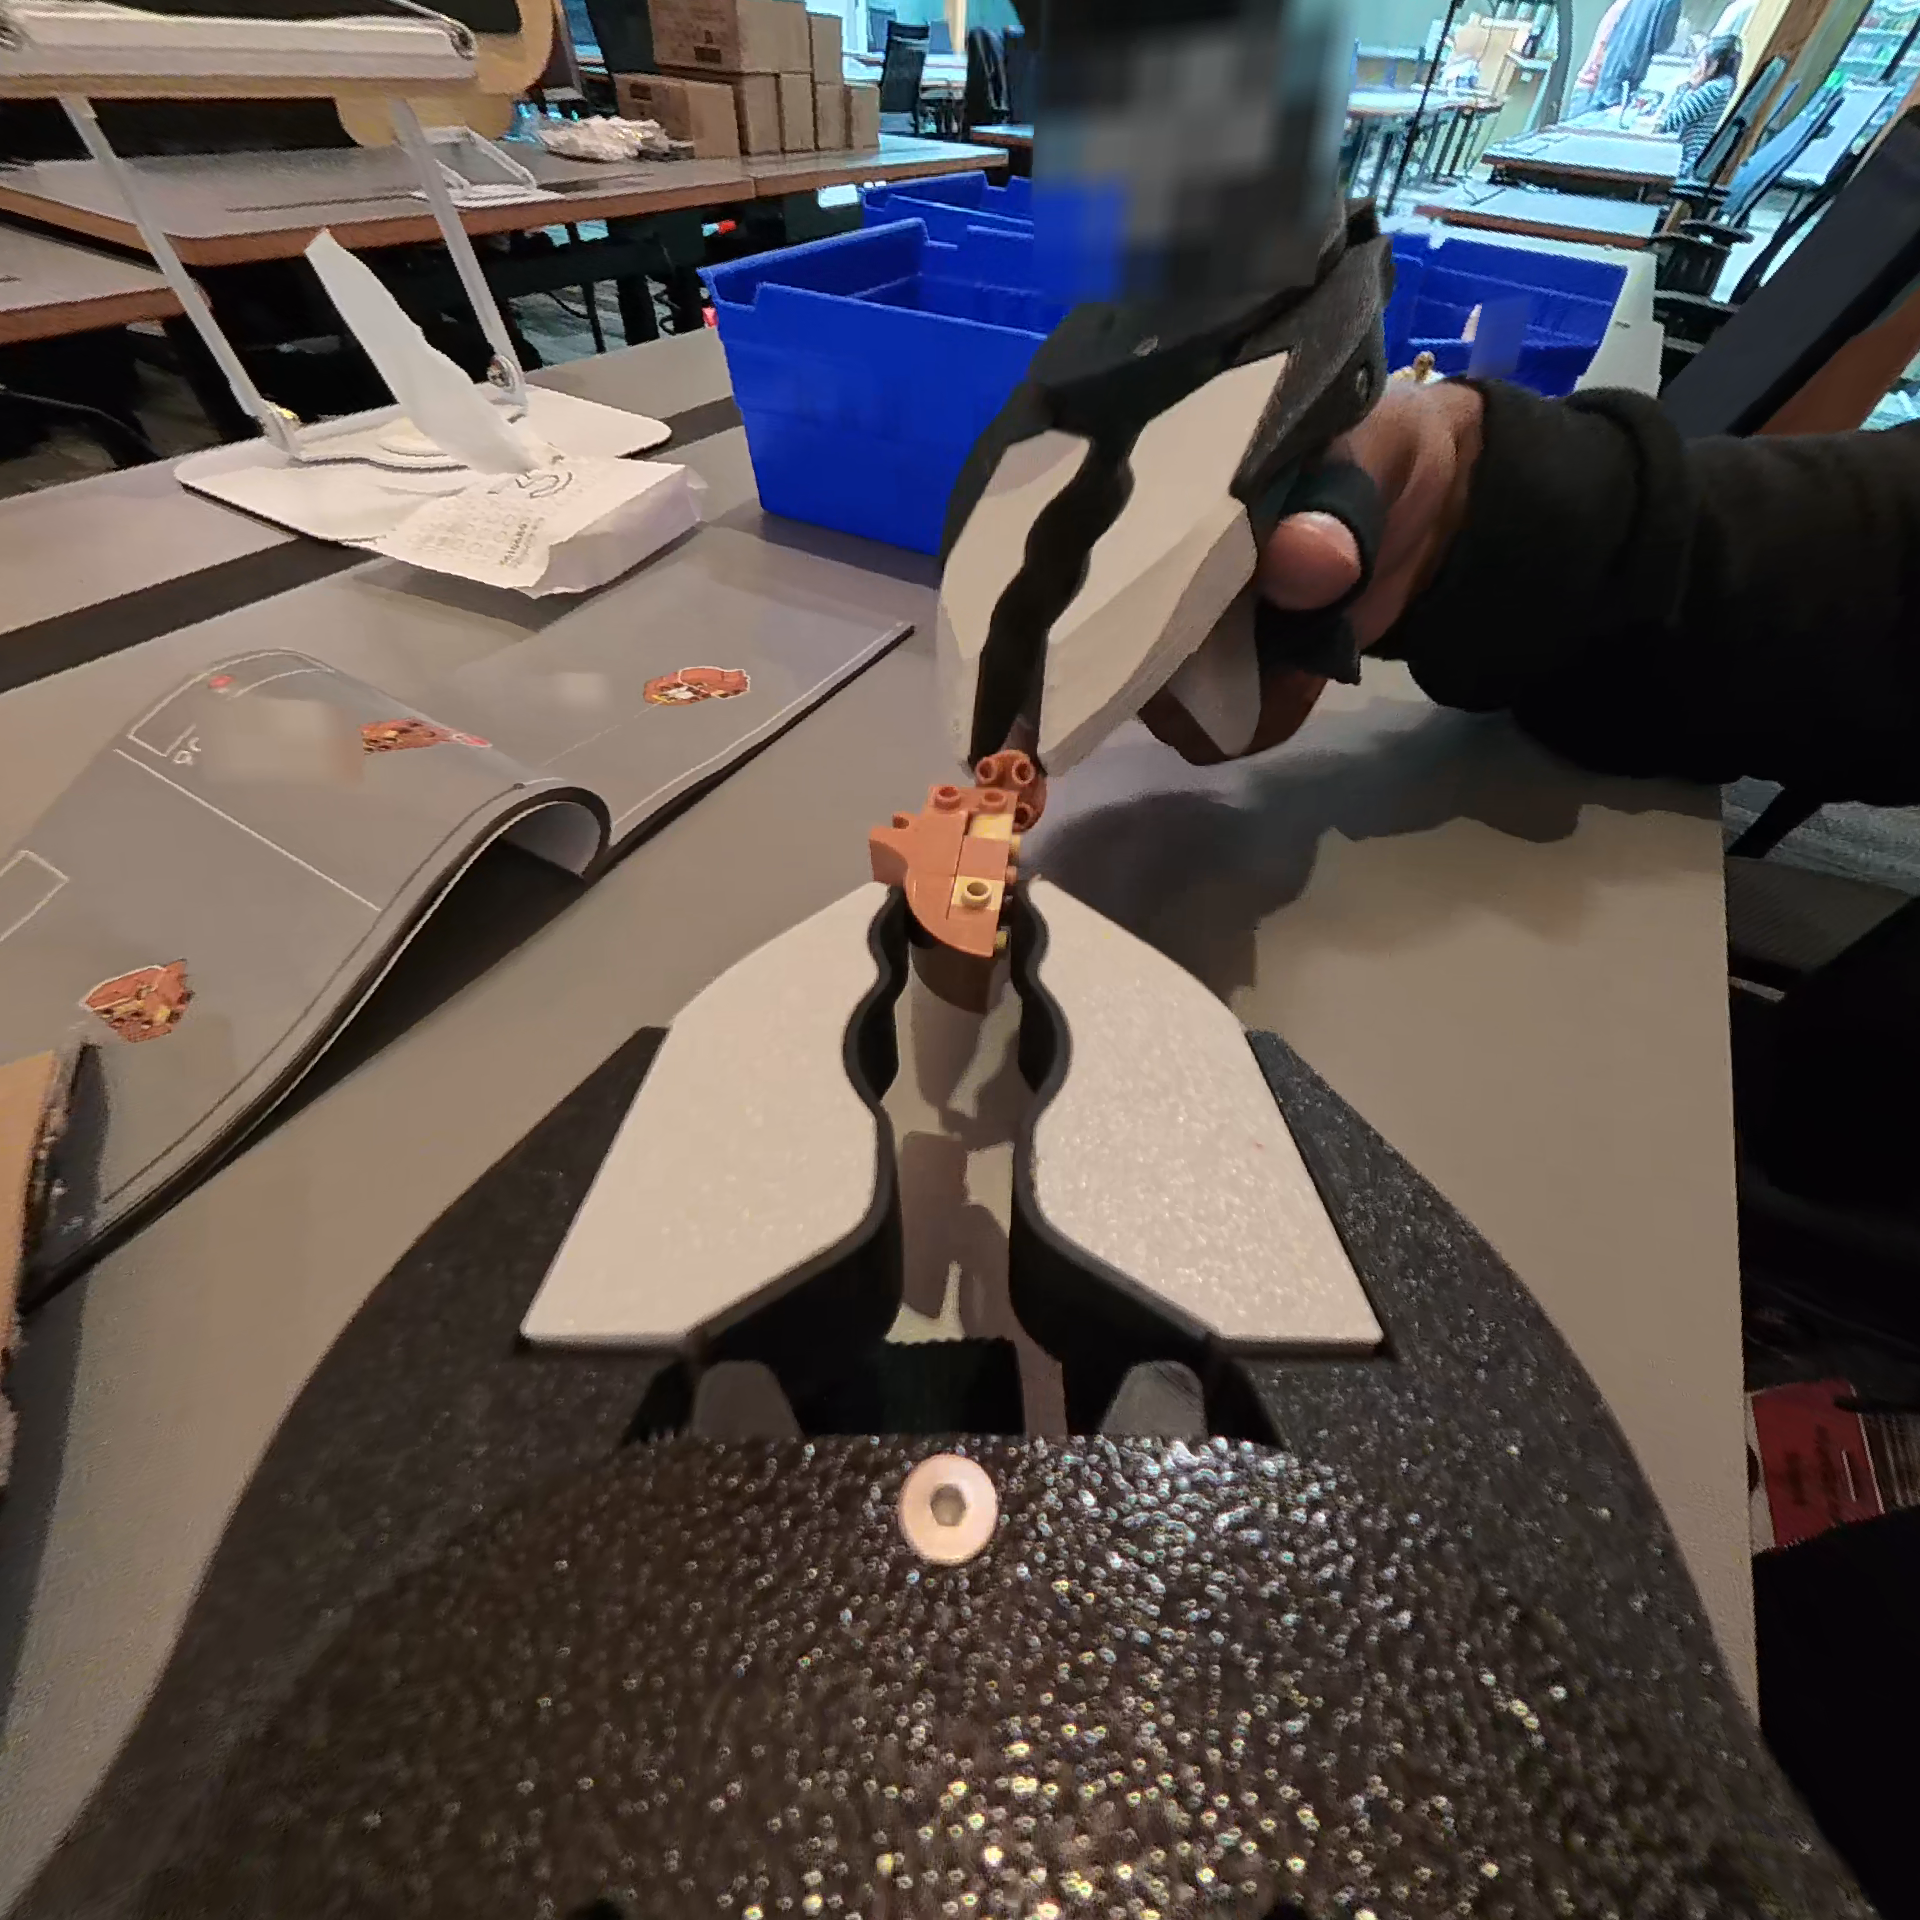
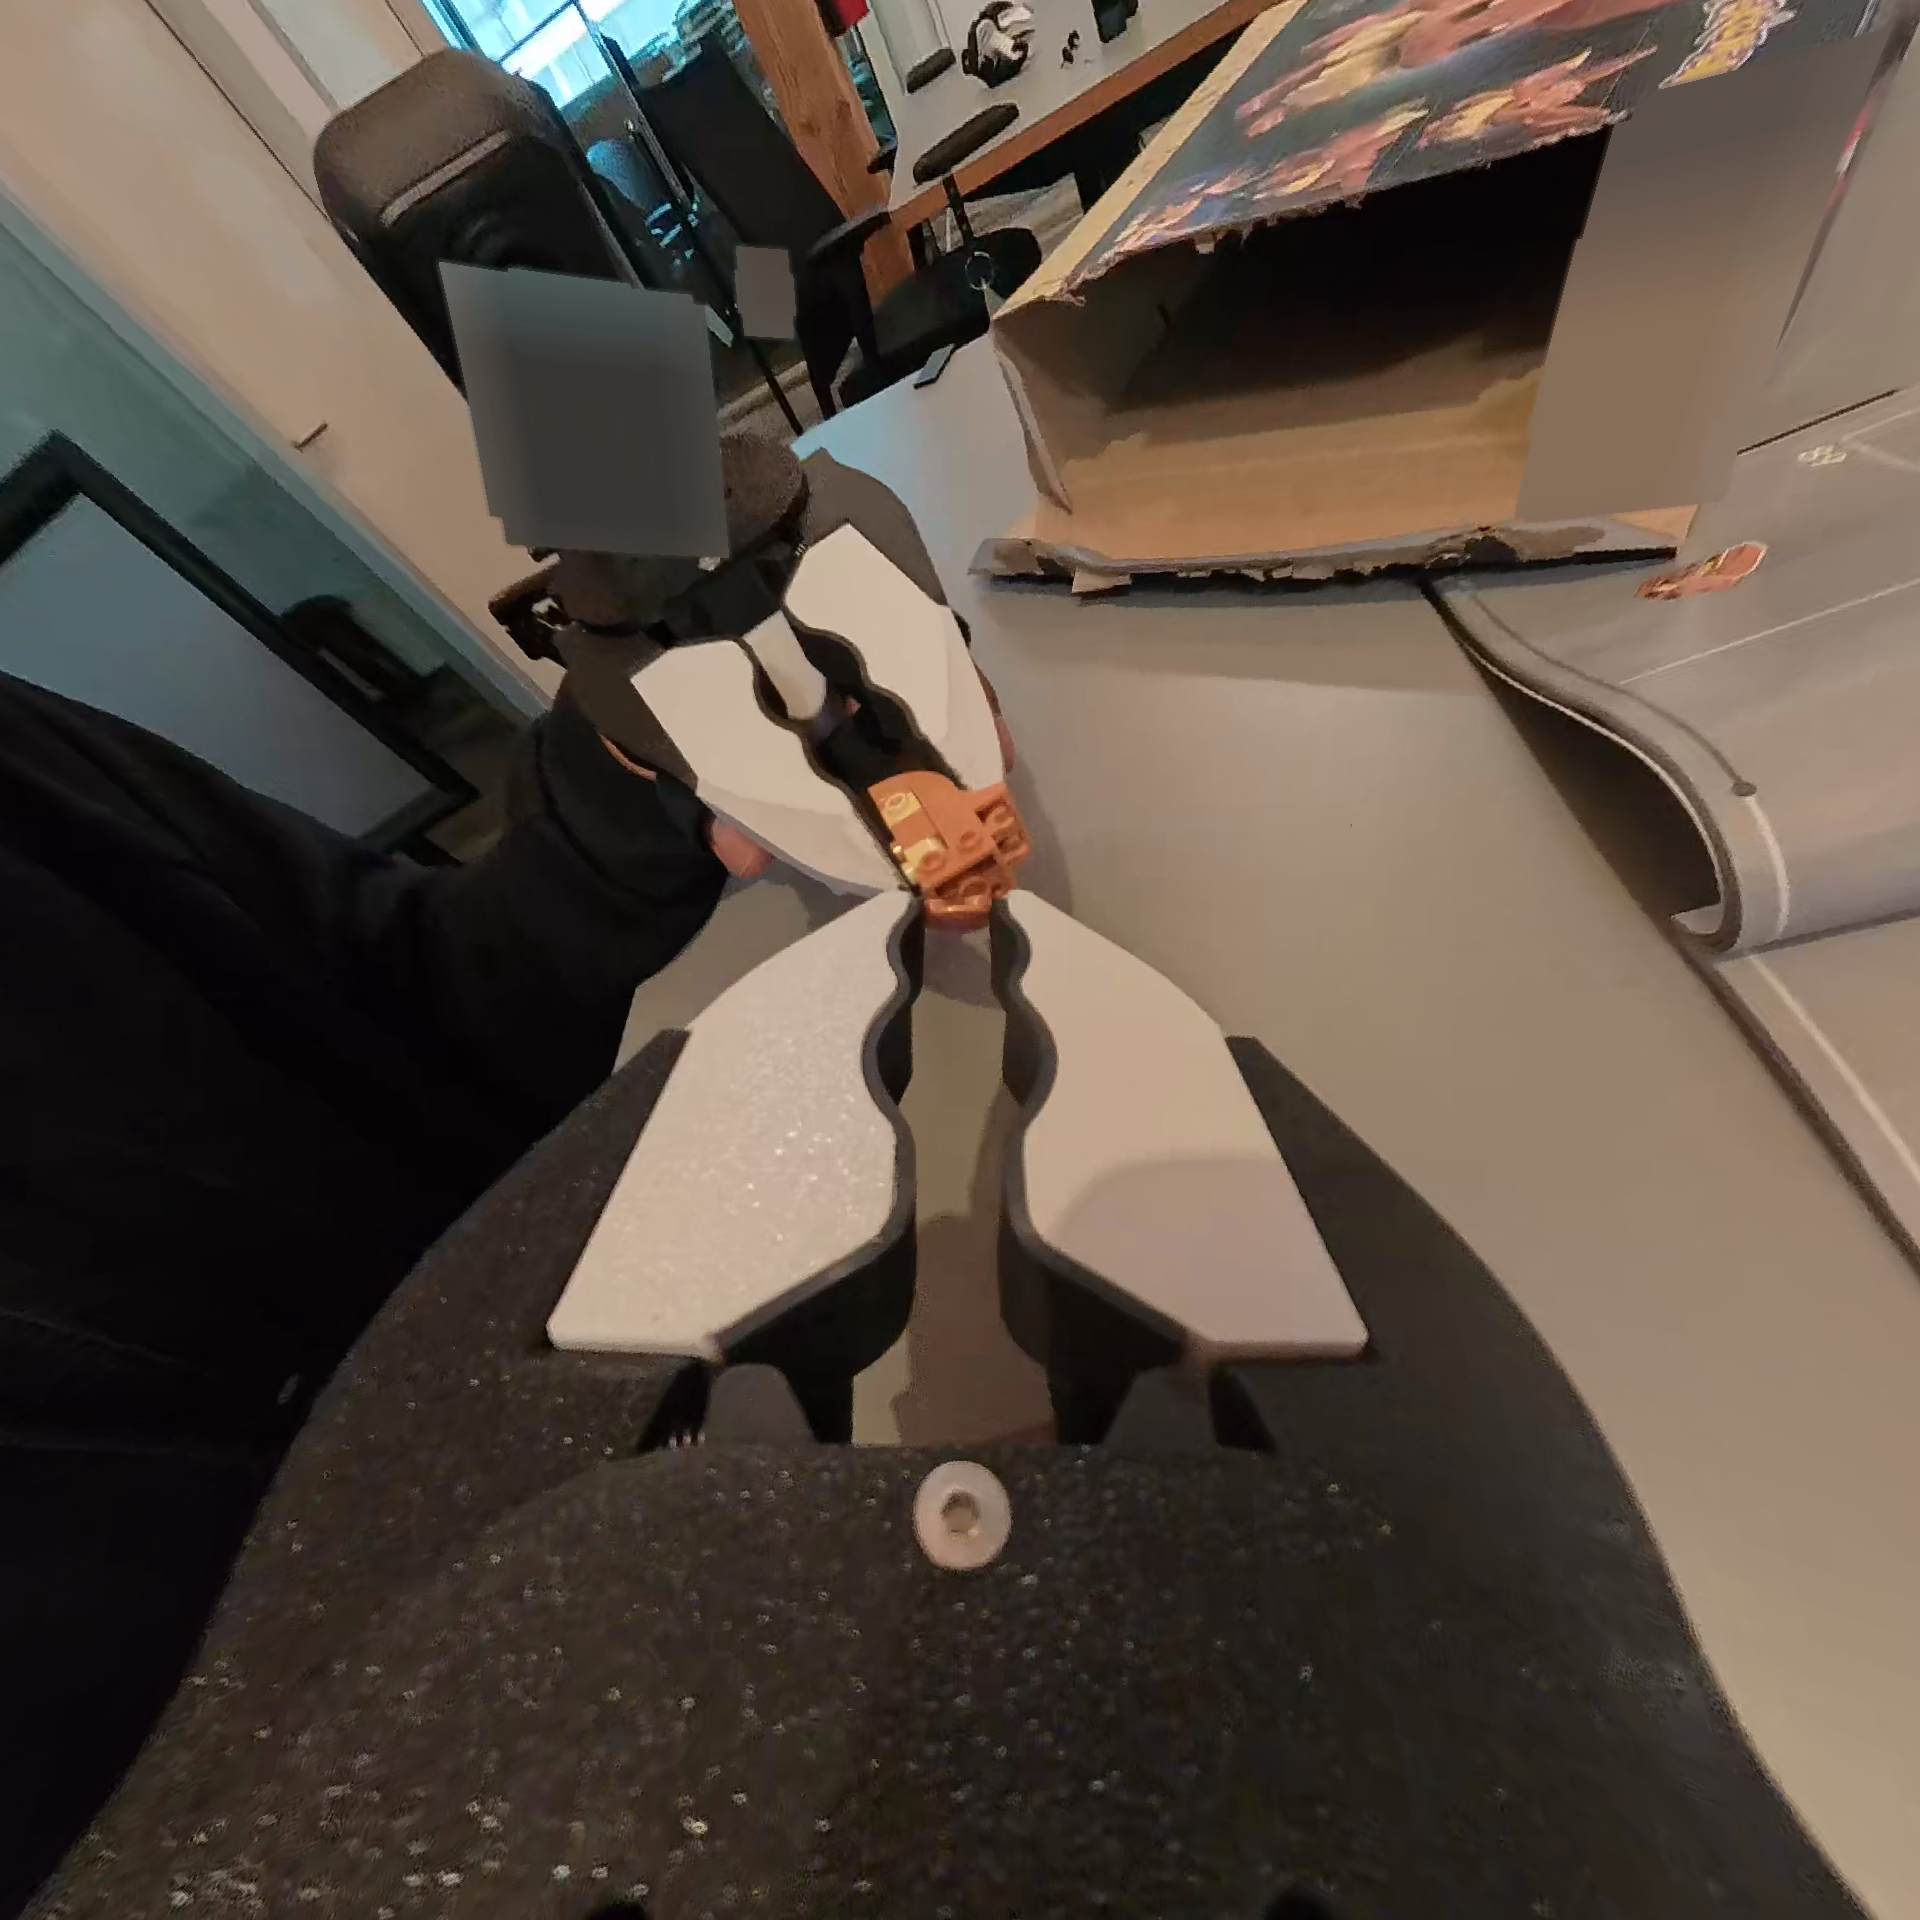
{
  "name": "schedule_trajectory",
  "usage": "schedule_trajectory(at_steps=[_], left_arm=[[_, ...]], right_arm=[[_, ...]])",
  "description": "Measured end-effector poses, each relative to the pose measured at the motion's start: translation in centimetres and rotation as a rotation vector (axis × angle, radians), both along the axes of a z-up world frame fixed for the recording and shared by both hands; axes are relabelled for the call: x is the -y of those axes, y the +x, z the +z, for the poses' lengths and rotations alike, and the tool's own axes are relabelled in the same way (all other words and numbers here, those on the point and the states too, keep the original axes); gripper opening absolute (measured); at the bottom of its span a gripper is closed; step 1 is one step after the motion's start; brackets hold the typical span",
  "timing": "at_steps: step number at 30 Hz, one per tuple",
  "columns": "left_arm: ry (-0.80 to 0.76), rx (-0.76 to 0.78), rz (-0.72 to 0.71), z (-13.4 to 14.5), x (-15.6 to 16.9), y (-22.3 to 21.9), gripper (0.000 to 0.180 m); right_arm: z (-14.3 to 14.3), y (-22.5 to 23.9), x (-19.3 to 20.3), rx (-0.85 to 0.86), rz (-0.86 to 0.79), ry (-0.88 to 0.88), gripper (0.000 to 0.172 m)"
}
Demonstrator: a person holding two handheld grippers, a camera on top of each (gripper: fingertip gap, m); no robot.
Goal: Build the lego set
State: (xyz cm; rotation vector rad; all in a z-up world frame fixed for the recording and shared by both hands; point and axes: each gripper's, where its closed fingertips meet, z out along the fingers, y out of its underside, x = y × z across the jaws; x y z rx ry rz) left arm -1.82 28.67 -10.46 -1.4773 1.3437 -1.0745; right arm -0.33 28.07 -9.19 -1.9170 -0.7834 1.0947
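Note:
My left gripper (image 1: 954,906) is shut on a brown and tan brick assembly (image 1: 951,862) and holds it above the grey table (image 1: 1403,1039). My right gripper (image 1: 1013,764) comes down from the upper right. It is shut on a small dark brown studded piece (image 1: 1010,774) that touches the far top end of the assembly. In the right wrist view my right gripper (image 2: 958,912) pinches that small piece (image 2: 961,906) at its fingertips. Just beyond it, the left gripper (image 2: 940,831) holds the assembly (image 2: 935,805). A gloved hand (image 1: 1351,540) grips the right gripper.
An open instruction booklet (image 1: 416,831) lies on the left of the table and also shows in the right wrist view (image 2: 1714,779). Blue bins (image 1: 883,395) and a white stand with paper (image 1: 436,468) stand behind. A torn cardboard box (image 2: 1351,364) lies open. The table edge (image 1: 1727,1039) is to the right. The grippers are tip to tip, or close to it.

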Motion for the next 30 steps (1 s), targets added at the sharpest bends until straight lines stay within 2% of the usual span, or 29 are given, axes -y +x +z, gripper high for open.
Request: schedule_trajectory(at_steps=[2,3,9,14,18,21,25,30], left_arm=[[0.003,-0.015,-0.021,-0.3,0.4,0.1,0.018],[0.005,-0.022,-0.029,-0.4,0.6,0.2,0.018],[-0.005,-0.105,0.003,-1.9,0.0,0.1,0.018],[0.005,-0.115,0.048,-2.0,-0.9,-0.4,0.018],[0.014,-0.124,0.066,-2.2,-1.2,-0.5,0.018],[0.023,-0.136,0.074,-2.3,-1.3,-0.5,0.018],[0.025,-0.134,0.077,-2.3,-1.4,-0.4,0.018],[0.027,-0.134,0.086,-2.3,-1.5,-0.5,0.018]], right_arm=[[-0.2,0.0,0.0,0.023,-0.006,0.017,0.01],[-0.4,-0.1,0.0,0.03,-0.006,0.022,0.0],[-3.0,0.4,-0.2,0.173,-0.027,-0.006,0.0],[-2.6,2.9,-1.2,0.237,-0.125,-0.01,0.0],[-3.3,5.7,-0.2,0.408,-0.147,-0.001,0.0],[-5.6,7.0,1.2,0.55,-0.132,-0.026,0.003],[-8.5,6.6,2.4,0.654,-0.079,-0.078,0.013],[-8.9,6.0,2.2,0.652,-0.079,-0.082,0.021]])
